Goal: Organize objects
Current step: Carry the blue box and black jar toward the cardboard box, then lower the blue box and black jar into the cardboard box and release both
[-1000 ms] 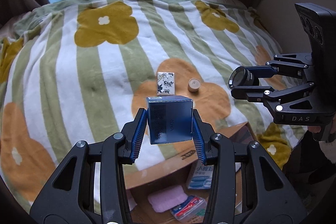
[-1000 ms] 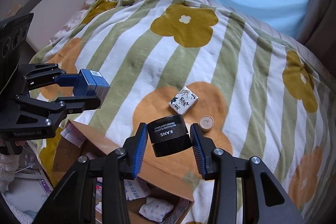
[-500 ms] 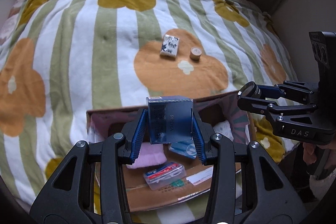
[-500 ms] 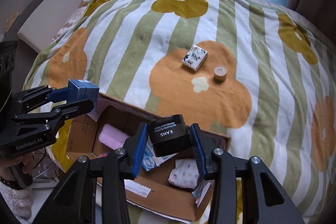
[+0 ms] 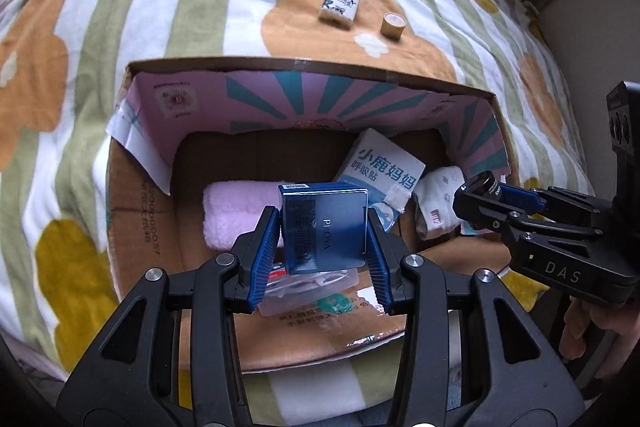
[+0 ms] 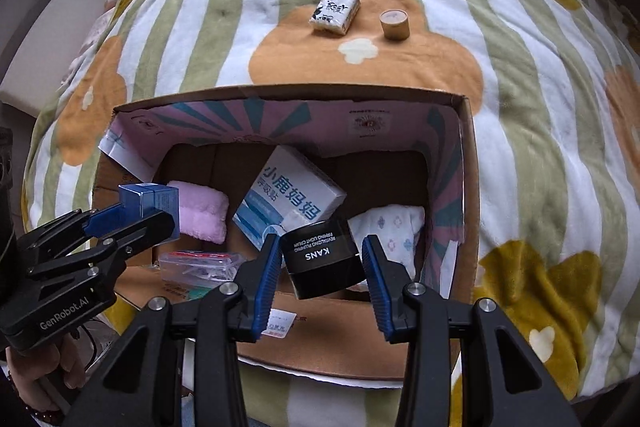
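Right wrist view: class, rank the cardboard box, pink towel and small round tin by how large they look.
1. cardboard box
2. pink towel
3. small round tin, which lies farther from the camera, so it may look smaller than it is.

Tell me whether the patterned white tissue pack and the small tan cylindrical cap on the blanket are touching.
Apart. The right wrist view shows a strip of orange blanket between the patterned white tissue pack and the small tan cylindrical cap.
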`<state>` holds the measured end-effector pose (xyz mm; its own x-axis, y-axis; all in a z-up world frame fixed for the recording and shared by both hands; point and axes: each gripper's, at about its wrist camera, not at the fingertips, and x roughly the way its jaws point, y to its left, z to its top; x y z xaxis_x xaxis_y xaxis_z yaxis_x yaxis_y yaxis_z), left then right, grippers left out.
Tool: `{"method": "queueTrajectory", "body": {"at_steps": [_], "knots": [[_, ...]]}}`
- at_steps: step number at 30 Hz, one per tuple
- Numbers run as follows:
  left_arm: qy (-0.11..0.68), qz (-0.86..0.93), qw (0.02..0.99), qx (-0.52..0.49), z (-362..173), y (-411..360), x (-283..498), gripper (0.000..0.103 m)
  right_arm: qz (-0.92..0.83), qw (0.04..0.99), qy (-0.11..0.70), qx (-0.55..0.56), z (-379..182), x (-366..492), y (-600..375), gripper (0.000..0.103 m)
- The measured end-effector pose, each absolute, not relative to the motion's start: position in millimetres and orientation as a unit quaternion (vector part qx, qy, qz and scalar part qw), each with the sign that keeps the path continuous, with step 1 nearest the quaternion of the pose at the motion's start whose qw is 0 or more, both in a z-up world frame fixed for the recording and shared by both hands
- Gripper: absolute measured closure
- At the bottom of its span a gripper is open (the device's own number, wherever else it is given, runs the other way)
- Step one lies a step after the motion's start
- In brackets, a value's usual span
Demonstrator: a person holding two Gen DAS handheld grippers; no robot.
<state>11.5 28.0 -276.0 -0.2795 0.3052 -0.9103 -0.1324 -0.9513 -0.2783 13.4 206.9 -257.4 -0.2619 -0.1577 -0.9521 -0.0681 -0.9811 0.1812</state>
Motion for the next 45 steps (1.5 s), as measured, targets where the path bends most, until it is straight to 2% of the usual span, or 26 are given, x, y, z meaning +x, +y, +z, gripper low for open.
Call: {"method": "queueTrajectory", "body": {"at_steps": [14, 16, 17, 18, 20, 21, 29, 45], "knots": [[-0.080, 0.808, 0.124, -0.571, -265, 25, -12, 0.064, -0.785, 0.052, -0.083, 0.611, -263, 17, 197, 0.064], [-0.097, 0.806, 0.119, -0.572, -264, 22, -15, 0.060, -0.785, 0.052, -0.082, 0.612, -265, 18, 195, 0.062], [-0.105, 0.806, 0.117, -0.571, -262, 20, -15, 0.040, -0.784, 0.053, -0.083, 0.614, -265, 18, 195, 0.053], [-0.108, 0.807, 0.115, -0.569, -261, 18, -16, 0.001, -0.784, 0.052, -0.083, 0.614, -265, 18, 194, 0.039], [-0.111, 0.813, 0.114, -0.560, -257, 15, -14, 0.000, -0.786, 0.045, -0.087, 0.611, -264, 20, 196, 0.024], [-0.112, 0.812, 0.115, -0.561, -258, 15, -14, 0.000, -0.784, 0.046, -0.091, 0.613, -264, 20, 196, 0.021], [-0.102, 0.803, 0.119, -0.575, -259, 11, -16, 0.000, -0.762, 0.038, -0.131, 0.633, -273, 27, 209, 0.021], [-0.095, 0.806, 0.130, -0.570, -249, 2, -29, 0.000, -0.779, 0.022, -0.093, 0.620, -256, 26, 203, 0.021]]}}
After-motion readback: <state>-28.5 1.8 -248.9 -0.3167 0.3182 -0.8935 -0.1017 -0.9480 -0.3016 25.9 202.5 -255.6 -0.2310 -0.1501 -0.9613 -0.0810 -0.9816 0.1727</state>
